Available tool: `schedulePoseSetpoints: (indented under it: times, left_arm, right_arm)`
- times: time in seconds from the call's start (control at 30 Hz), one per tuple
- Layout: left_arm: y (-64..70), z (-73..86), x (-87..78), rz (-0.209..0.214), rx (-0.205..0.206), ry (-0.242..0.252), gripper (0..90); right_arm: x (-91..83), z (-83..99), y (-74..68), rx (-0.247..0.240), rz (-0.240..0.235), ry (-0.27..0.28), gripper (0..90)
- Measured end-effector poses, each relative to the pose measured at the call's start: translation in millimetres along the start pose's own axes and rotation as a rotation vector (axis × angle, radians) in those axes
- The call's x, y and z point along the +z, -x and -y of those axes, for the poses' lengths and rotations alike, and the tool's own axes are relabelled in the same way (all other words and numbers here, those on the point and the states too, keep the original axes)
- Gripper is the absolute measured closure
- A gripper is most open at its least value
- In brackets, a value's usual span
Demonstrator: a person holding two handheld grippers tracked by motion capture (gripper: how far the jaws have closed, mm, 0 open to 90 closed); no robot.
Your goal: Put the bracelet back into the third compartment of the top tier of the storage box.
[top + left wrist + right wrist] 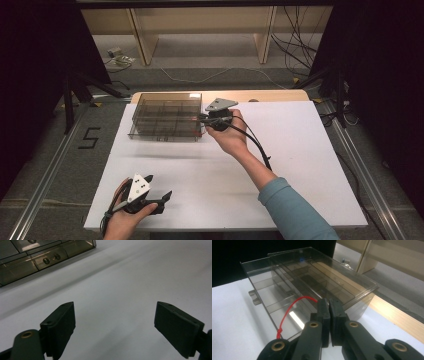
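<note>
Pull on red string loop (292,305) to be kept slow and level, in line with the drawer, lest smoky clear compartment box (167,116) skid on white table (300,165). Right gripper (329,305) pressed together on the loop's end, apparently; actual pinch point hidden between pads. Loop runs leftward from jaws down to its knot at box's near face. Left gripper (159,196) spread wide, idle, well apart near table's front edge.
</note>
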State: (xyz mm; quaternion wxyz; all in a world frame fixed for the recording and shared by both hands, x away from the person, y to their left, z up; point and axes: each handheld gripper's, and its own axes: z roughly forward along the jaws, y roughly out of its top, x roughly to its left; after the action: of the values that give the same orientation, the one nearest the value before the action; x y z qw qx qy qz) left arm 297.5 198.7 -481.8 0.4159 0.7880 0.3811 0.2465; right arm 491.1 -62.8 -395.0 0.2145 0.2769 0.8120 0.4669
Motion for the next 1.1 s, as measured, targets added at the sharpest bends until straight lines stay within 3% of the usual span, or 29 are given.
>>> schedulePoseSetpoints:
  times: [1.1]
  left_arm:
    - [0.7, -0.4, 0.2, 0.005, 0.002, 0.002, 16.8]
  right_arm:
    - [21.8, -13.2, -10.8, -0.020, -0.013, -0.004, 87.9]
